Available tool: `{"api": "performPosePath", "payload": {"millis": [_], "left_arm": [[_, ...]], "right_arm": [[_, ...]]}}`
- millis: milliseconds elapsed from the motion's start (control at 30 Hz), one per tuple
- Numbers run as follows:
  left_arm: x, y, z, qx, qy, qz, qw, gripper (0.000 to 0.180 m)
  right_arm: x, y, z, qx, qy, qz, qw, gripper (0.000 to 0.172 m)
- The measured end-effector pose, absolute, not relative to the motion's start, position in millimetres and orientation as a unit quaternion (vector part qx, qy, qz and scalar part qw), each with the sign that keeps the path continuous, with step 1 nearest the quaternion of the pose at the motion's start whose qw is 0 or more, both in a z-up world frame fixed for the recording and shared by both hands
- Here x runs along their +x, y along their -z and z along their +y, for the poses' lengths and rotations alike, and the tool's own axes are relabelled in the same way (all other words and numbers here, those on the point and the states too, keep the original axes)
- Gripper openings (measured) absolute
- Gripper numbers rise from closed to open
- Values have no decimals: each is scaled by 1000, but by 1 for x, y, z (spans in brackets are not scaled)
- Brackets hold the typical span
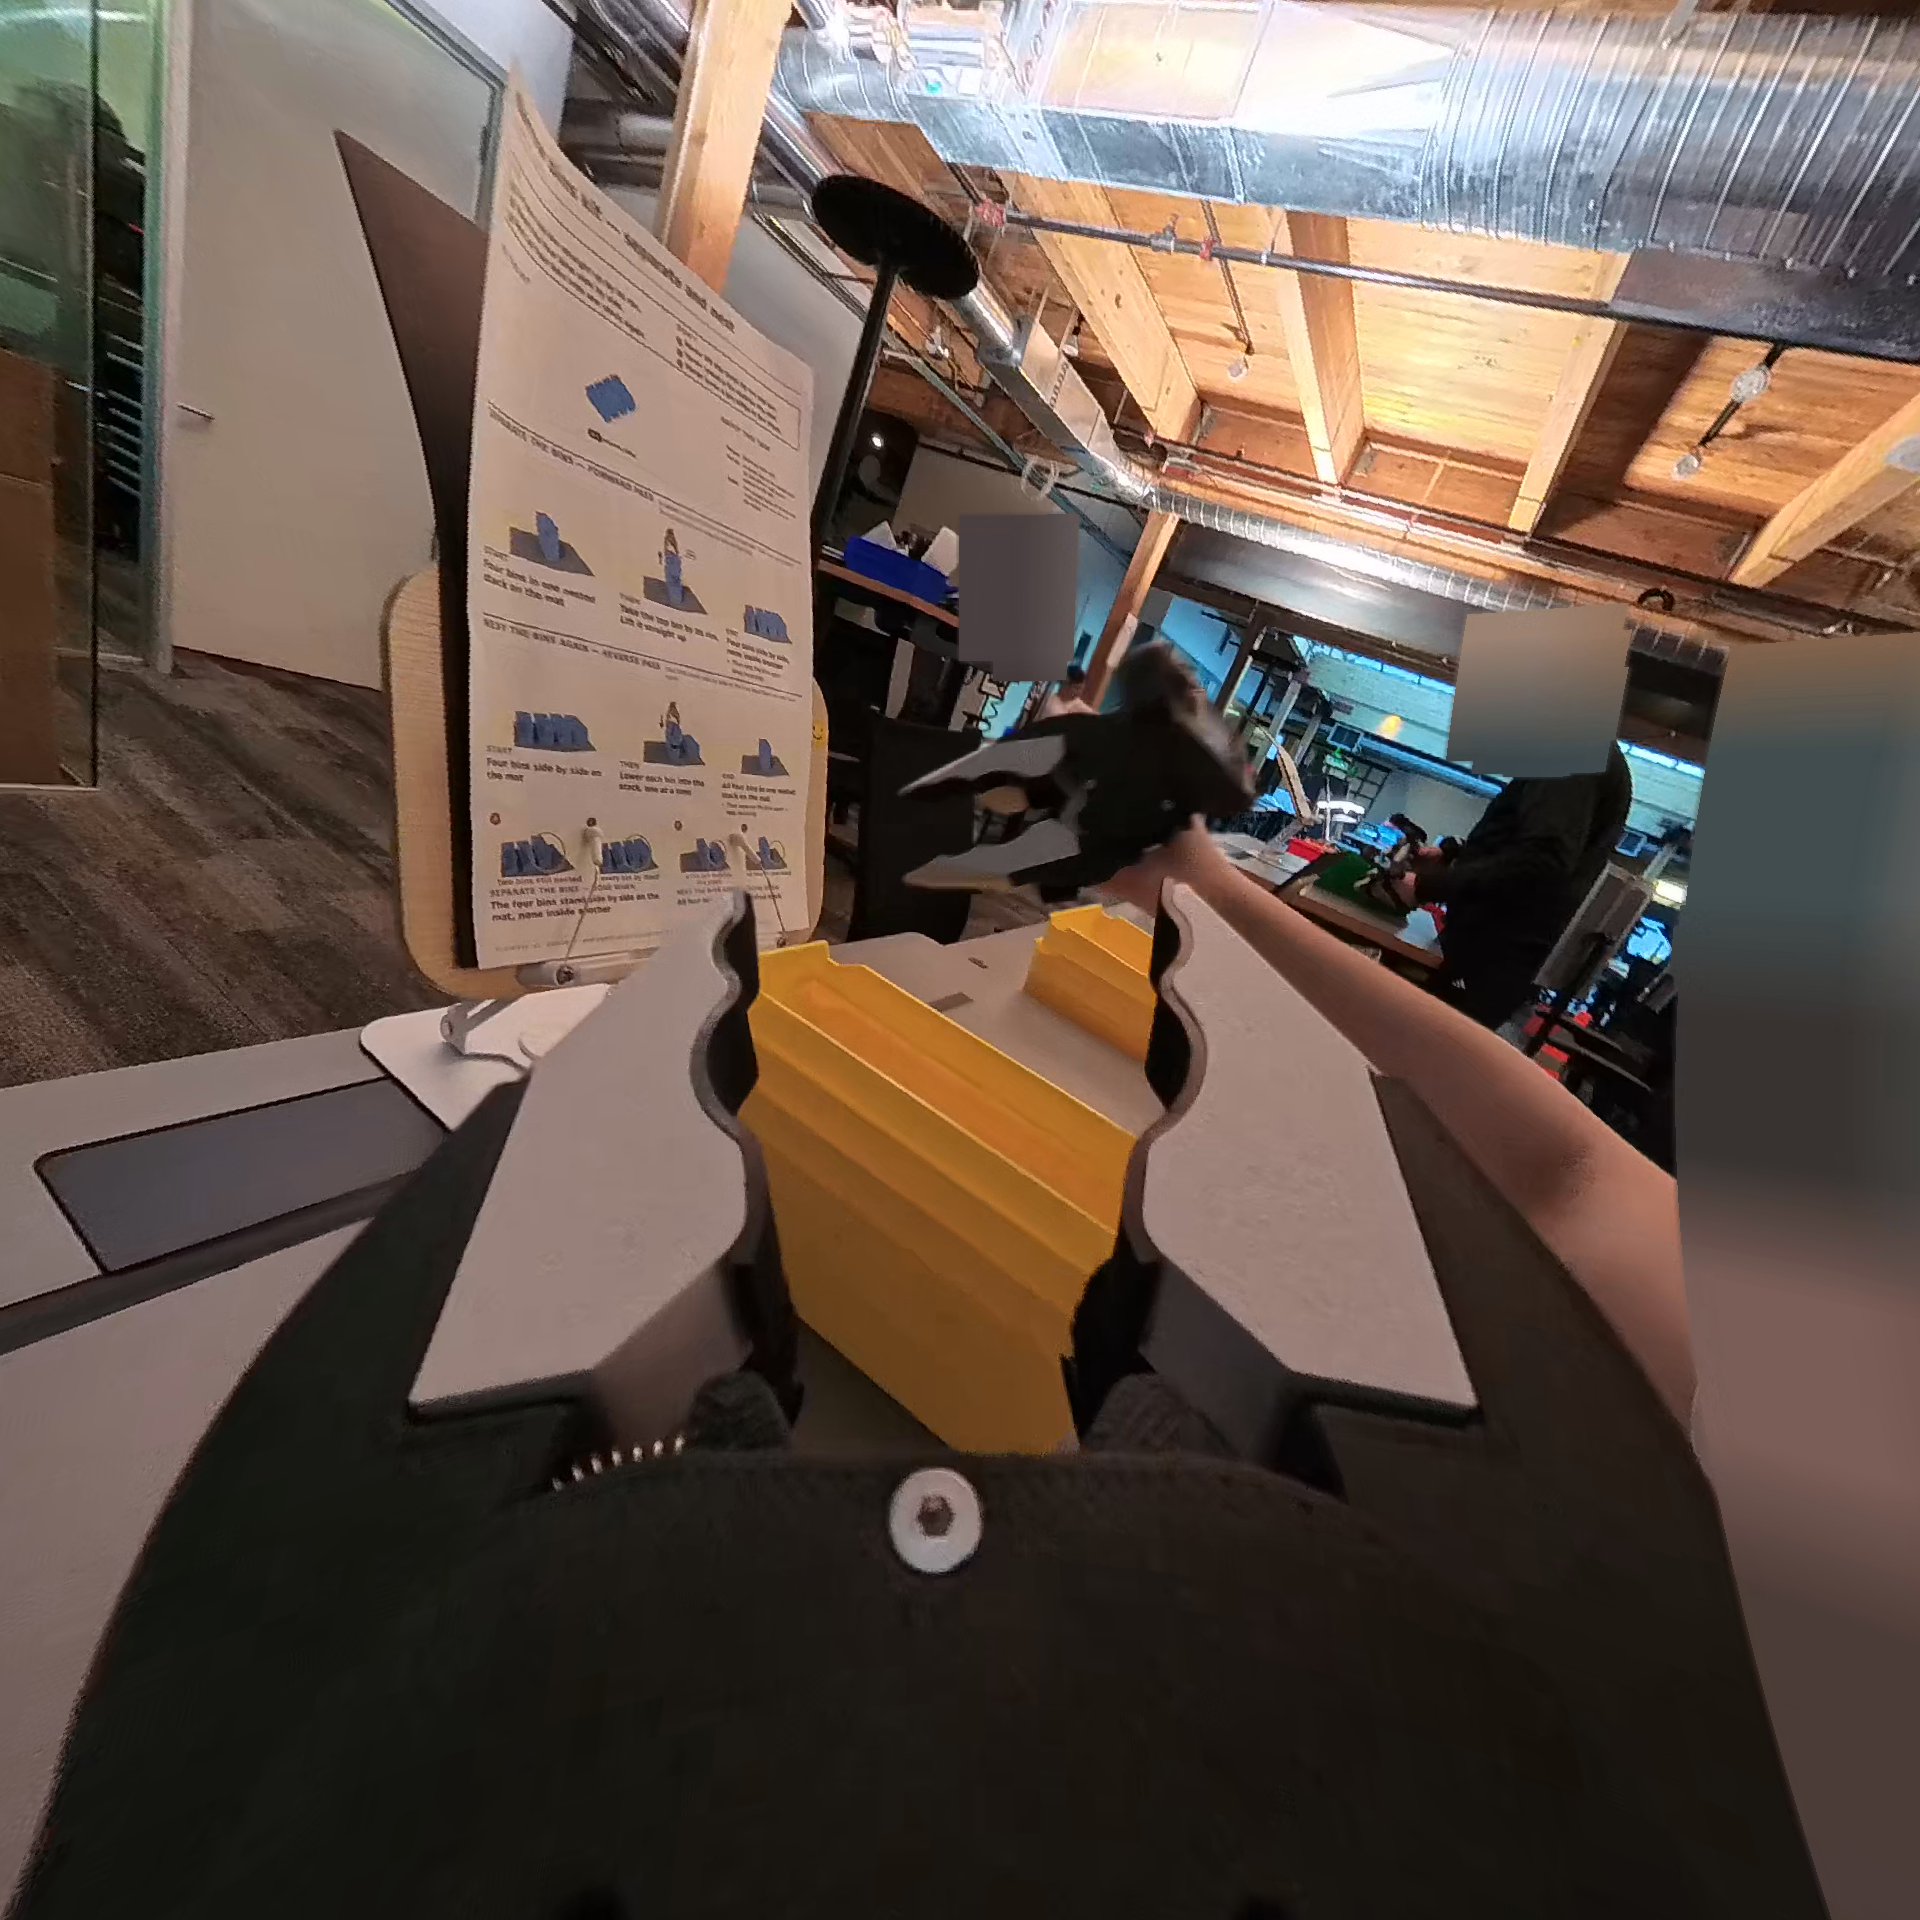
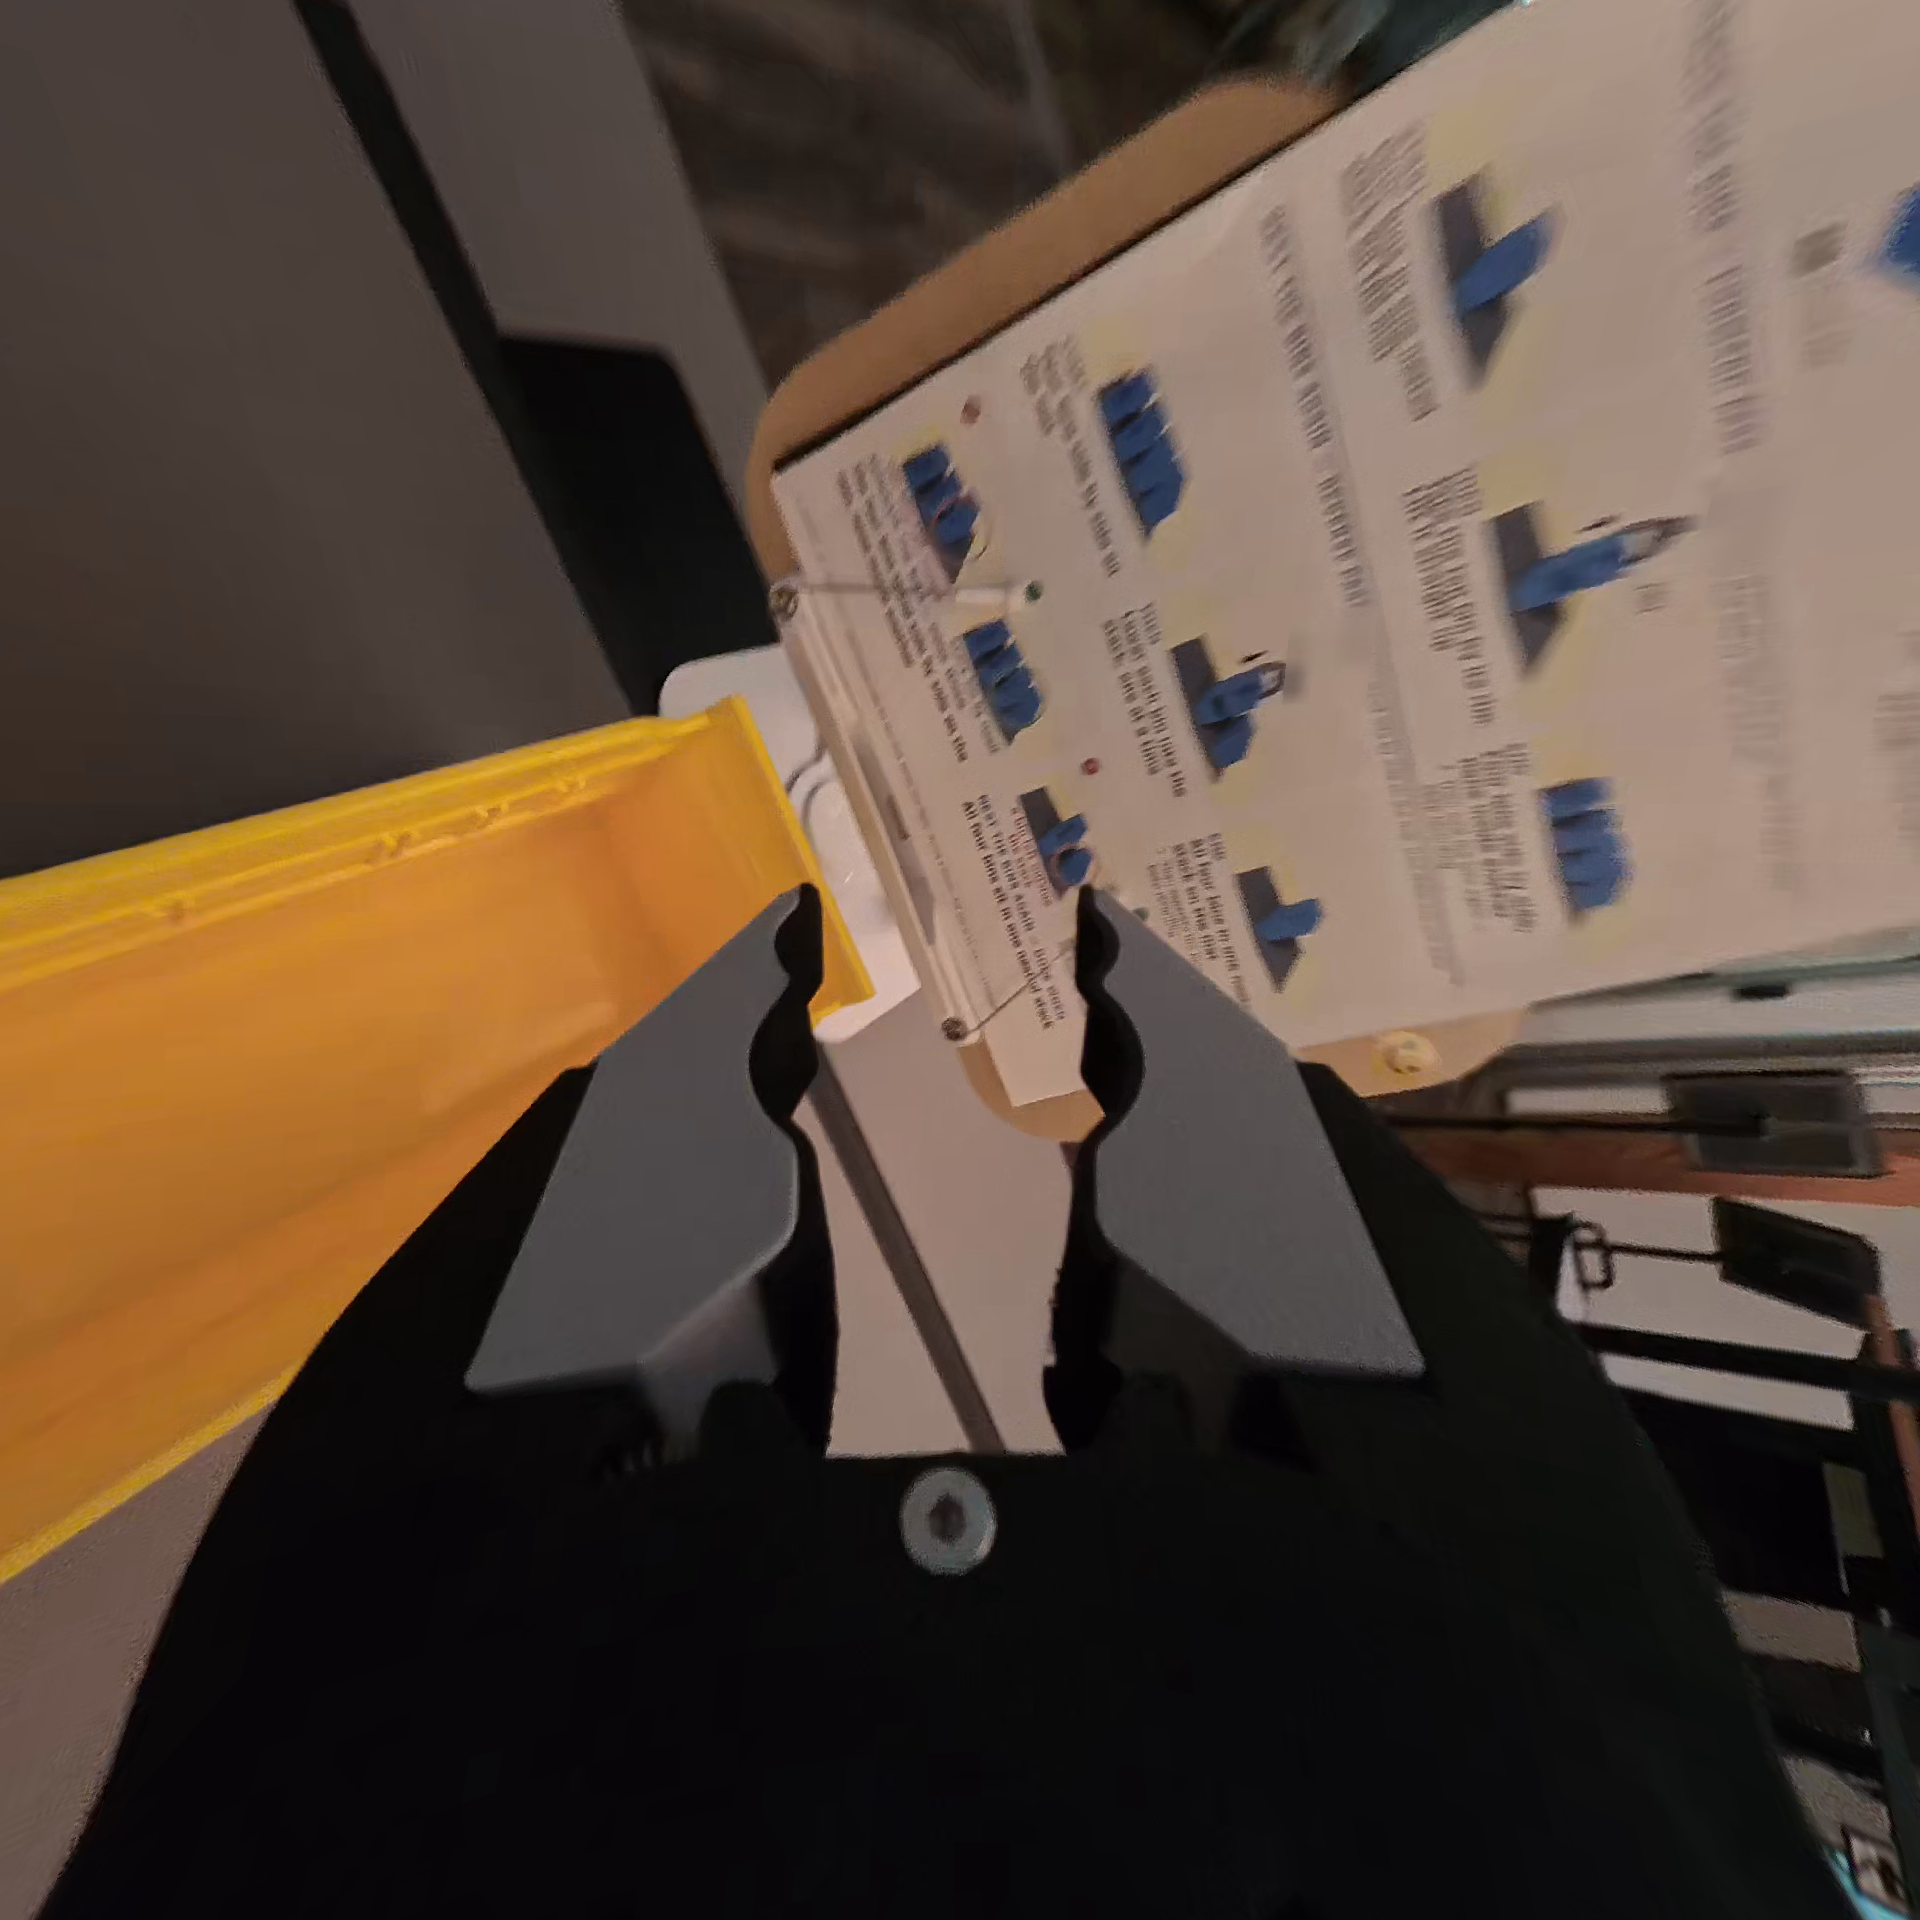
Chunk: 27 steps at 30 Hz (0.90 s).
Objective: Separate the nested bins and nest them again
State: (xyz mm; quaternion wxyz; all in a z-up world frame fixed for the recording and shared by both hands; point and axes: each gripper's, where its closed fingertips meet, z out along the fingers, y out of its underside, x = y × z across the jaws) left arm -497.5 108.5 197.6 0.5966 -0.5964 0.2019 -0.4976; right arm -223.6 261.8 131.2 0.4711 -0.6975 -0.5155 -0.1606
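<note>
Left gripper (image 1: 945,997) standing open astride a yellow bin (image 1: 914,1174) lying on the grey table (image 1: 208,1060); second yellow bin (image 1: 1091,977) sitting beyond; right gripper (image 2: 945,935) hovering open, grasping nothing

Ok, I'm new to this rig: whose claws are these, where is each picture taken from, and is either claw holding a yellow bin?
Each picture comes from a camera mounted on a hand-held two-finger gripper, looking along its fingers. The left gripper stands wide open around a stack of nested yellow plastic bins on the grey table; whether its pads press the stack is unclear. A second yellow bin stack stands farther back. The right gripper is open and holds nothing, with a yellow bin beside it. The left view also shows it raised in a person's hand. A printed instruction sheet stands behind.
</note>
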Motion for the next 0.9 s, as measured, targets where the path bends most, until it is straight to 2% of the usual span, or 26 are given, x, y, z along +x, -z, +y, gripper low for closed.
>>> {"api": "performPosePath", "payload": {"millis": [67,133,233,367,500,567,733,900], "left_arm": [[-495,-197,103,-595,502,213,590,76],[-493,-200,93,-583,518,227,583,75],[-493,-202,84,-578,510,238,590,76],[-491,-193,79,-609,462,250,594,78],[-476,-180,62,-628,416,307,582,78],[-464,-176,49,-620,399,351,577,79],[-439,-144,28,-643,351,439,520,84],[-432,-140,38,-663,323,430,521,84]], "right_arm": [[-218,-160,234,-653,163,-490,553,46],[-213,-184,197,-612,137,-463,626,25],[-197,-191,145,-603,87,-421,672,26],[-171,-159,99,-665,45,-382,640,57],[-144,-116,66,-741,25,-333,583,95],[-137,-94,50,-767,4,-319,557,106],[-123,-59,23,-782,-11,-294,549,108],[-114,-44,16,-798,-31,-264,541,108]]}}
